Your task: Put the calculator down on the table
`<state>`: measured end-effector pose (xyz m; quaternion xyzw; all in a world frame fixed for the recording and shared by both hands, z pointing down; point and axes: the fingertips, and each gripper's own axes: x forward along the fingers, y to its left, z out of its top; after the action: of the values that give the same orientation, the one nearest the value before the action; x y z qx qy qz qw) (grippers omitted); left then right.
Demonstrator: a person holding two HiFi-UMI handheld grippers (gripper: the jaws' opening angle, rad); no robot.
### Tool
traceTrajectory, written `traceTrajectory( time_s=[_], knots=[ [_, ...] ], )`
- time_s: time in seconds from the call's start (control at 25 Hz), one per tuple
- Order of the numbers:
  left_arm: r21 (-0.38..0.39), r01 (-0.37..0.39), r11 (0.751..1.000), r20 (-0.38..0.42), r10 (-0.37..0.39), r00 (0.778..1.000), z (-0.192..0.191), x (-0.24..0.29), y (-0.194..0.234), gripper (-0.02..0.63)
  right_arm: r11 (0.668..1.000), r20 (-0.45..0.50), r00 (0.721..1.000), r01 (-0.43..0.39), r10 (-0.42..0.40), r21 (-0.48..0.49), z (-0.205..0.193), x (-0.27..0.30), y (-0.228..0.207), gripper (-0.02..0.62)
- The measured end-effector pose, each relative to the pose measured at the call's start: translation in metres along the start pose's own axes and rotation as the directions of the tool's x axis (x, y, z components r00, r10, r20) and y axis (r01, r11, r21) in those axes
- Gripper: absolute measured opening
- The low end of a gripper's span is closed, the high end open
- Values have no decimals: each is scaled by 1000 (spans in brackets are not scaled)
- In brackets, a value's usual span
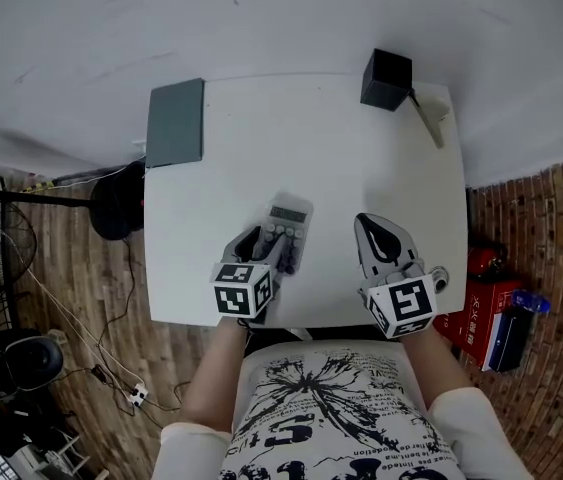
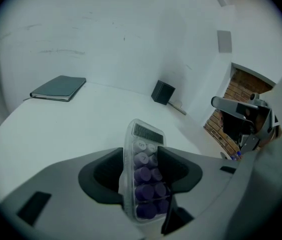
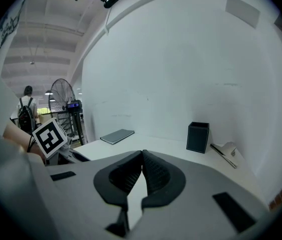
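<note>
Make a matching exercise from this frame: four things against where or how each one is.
Things
1. clear-cased calculator with purple keys
2. dark grey flat notebook
3. black open-topped square box
4. right gripper

Place or state
A. far right corner of the white table
B. jaws together, nothing between them
C. far left corner of the table
D. between the jaws of the left gripper

Pairs: 1-D, 2-C, 3-A, 4-B
</note>
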<state>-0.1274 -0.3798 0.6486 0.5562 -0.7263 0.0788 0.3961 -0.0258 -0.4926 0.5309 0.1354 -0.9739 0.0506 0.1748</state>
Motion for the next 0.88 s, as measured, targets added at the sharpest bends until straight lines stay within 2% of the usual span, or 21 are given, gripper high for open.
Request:
traceTrajectory(
  time_s=[0.12,0.24,0.44,0.56,0.72,0.88],
  knots=[
    [66,-42,997,-21,43,999,0,-2,5,218,1000,3,1000,3,-3,-2,2,-2,2,15],
    [105,-36,994,-11,38,999,6,-8,4,229,1000,23,999,24,-24,-9,9,-5,2,15],
    [111,-25,994,52,20,998,26,-33,-1,229,999,54,998,42,-40,-29,23,-16,9,15],
    [139,-20,990,120,4,993,50,-60,-7,199,998,79,996,44,-41,-35,34,-27,17,15],
    [199,-25,980,225,-20,974,85,-105,-22,164,997,107,993,48,-42,-55,52,-46,26,15],
    [279,-1,960,332,-96,938,111,-156,-50,130,998,136,991,24,-16,-60,71,-65,44,15]
  ],
)
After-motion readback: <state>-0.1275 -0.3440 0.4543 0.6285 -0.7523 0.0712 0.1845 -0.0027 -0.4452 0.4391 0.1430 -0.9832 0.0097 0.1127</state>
